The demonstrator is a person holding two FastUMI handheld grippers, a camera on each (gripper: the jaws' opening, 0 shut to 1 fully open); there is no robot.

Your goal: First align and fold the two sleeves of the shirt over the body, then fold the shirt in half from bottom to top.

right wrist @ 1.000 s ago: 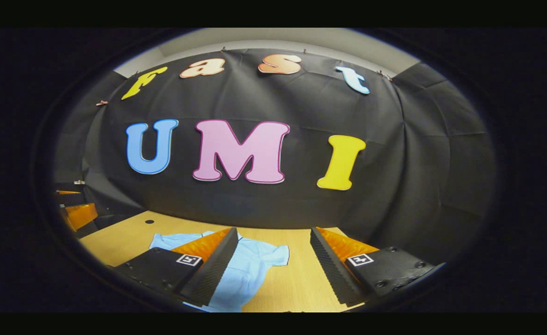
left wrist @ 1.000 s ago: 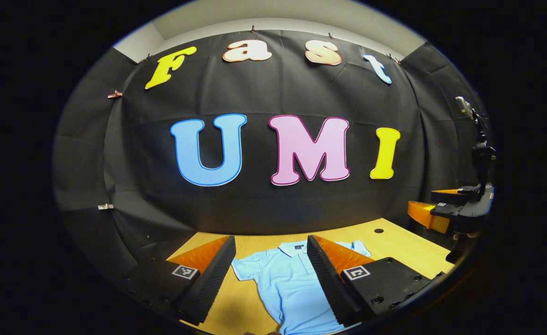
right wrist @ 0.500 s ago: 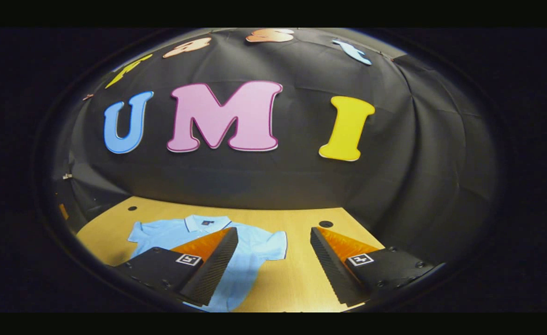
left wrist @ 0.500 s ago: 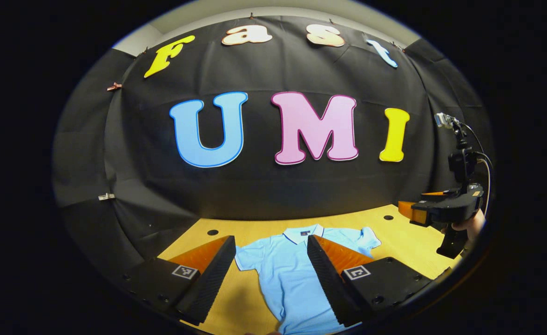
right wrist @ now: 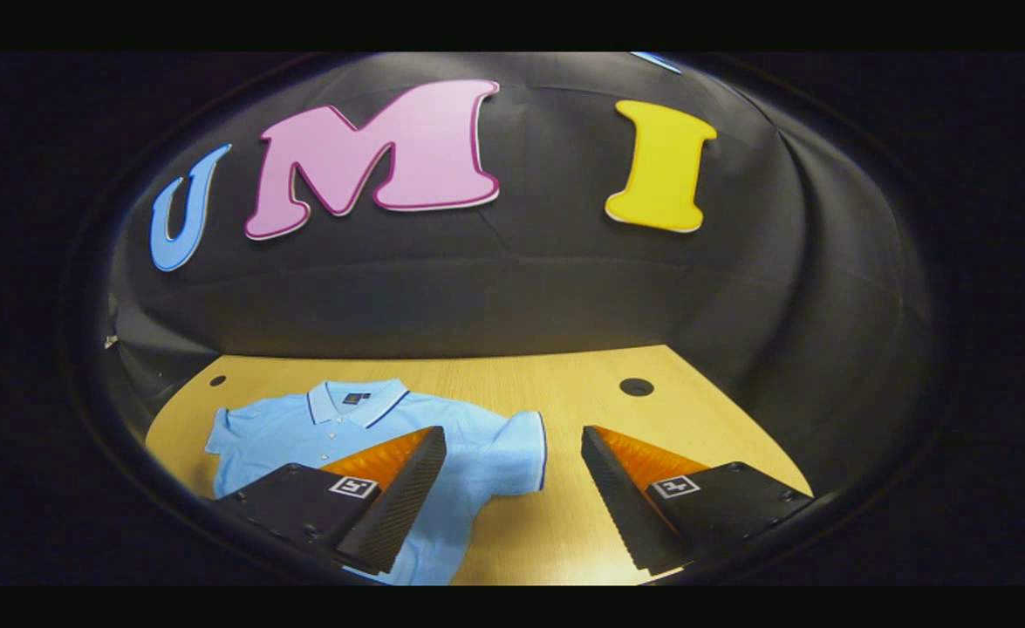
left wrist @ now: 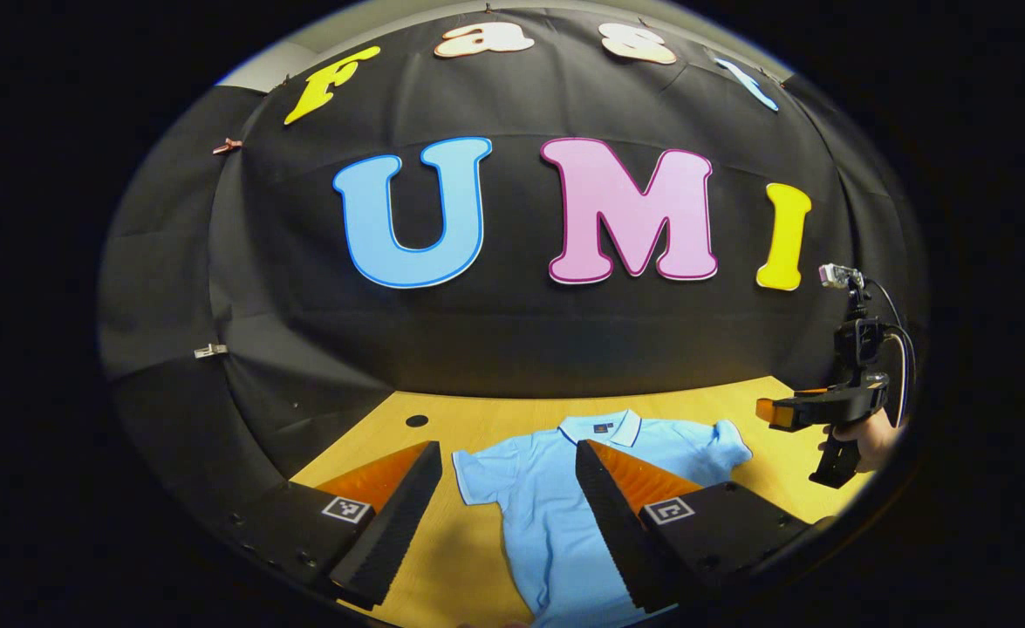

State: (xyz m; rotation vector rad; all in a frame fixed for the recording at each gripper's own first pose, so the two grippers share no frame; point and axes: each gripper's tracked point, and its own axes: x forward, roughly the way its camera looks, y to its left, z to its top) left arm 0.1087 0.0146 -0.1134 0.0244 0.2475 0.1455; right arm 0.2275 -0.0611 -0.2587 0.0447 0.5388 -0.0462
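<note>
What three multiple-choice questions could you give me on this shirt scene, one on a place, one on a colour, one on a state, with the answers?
1. Where does the shirt lie?
A. flat on the wooden table
B. hung on the wall
C. on the floor

2. What colour is the shirt?
A. white
B. light blue
C. red

3. How do the left gripper and right gripper stand?
A. both open
B. both shut on a sleeve
C. one open, one shut

Answers:
1 A, it is spread on the tabletop.
2 B, pale blue with a dark-trimmed collar.
3 A, each pair of jaws stands wide apart, holding nothing.
</note>
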